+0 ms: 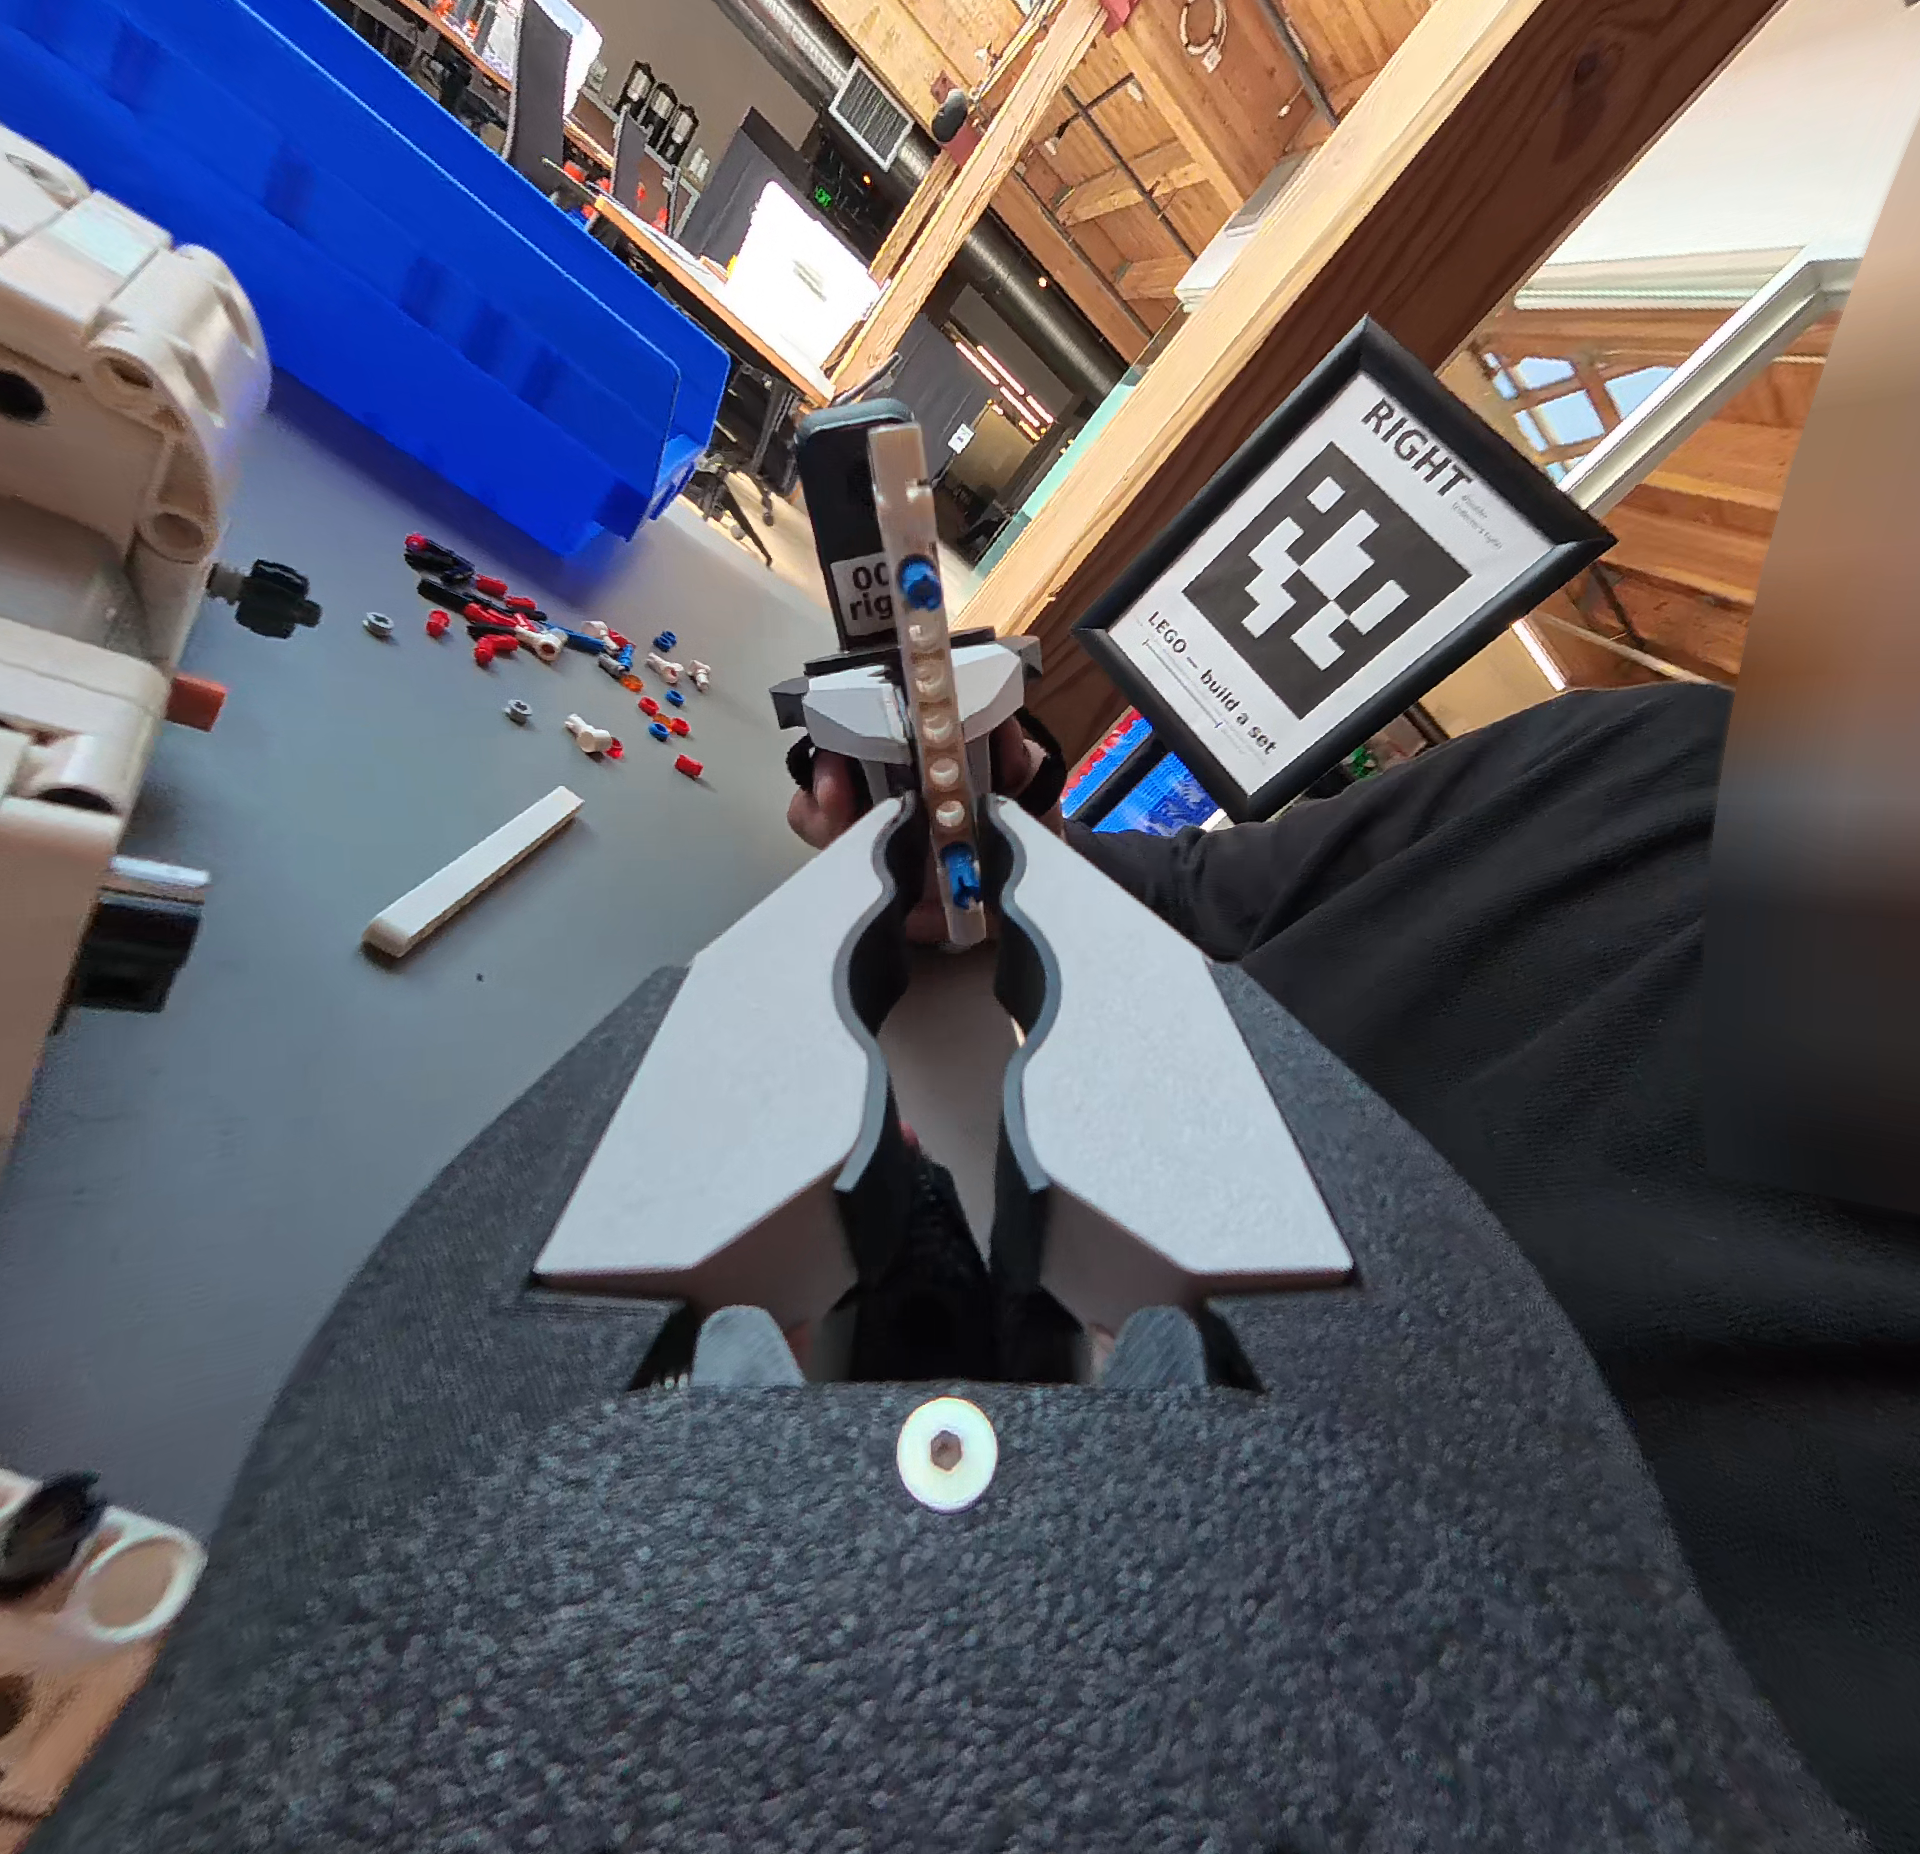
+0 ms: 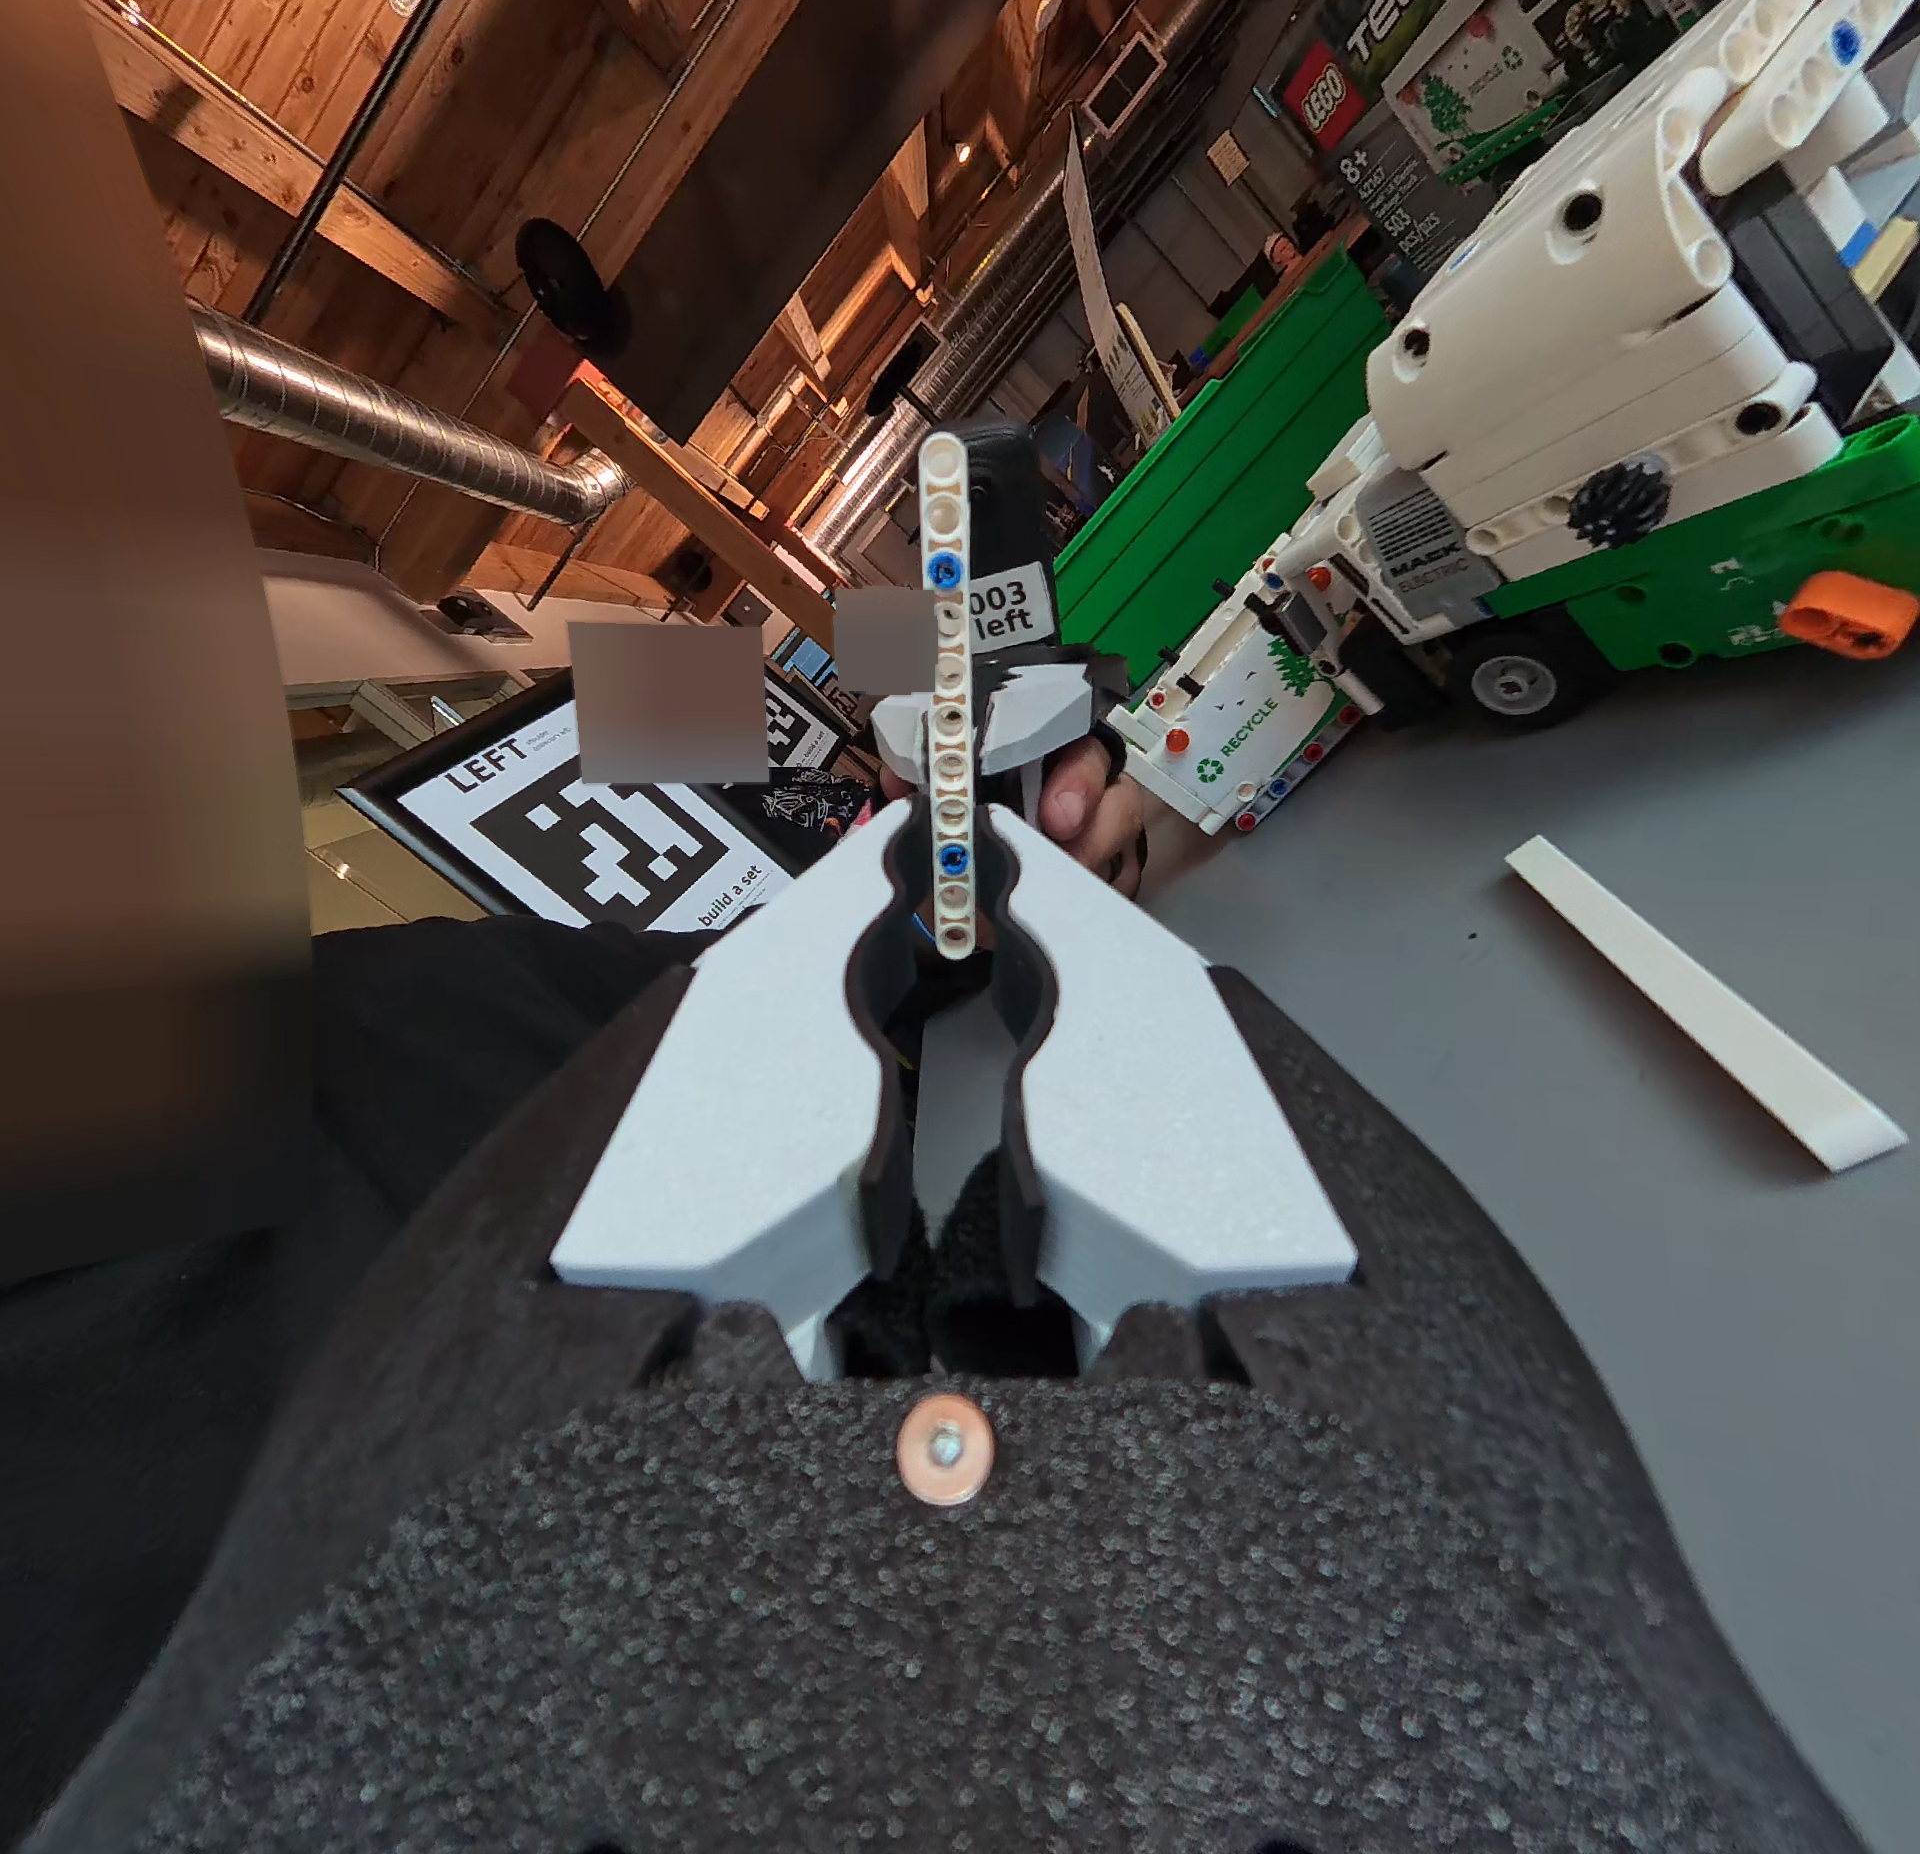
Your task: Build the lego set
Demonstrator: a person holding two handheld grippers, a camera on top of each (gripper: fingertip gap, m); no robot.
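Evidently I held the beam [image 2: 951,703] upright in the air, well clear of the truck [image 2: 1558,402], so both grippers could meet on it face to face and its two blue pins [image 1: 920,580] stayed reachable. My right gripper [image 2: 951,848] was nearly together, fingers pinching the beam's lower end. My left gripper [image 1: 951,838] was just as narrow around the same beam, but I could not tell whether it gripped or only framed it. Loose parts [image 1: 561,641] lay on the table near the truck
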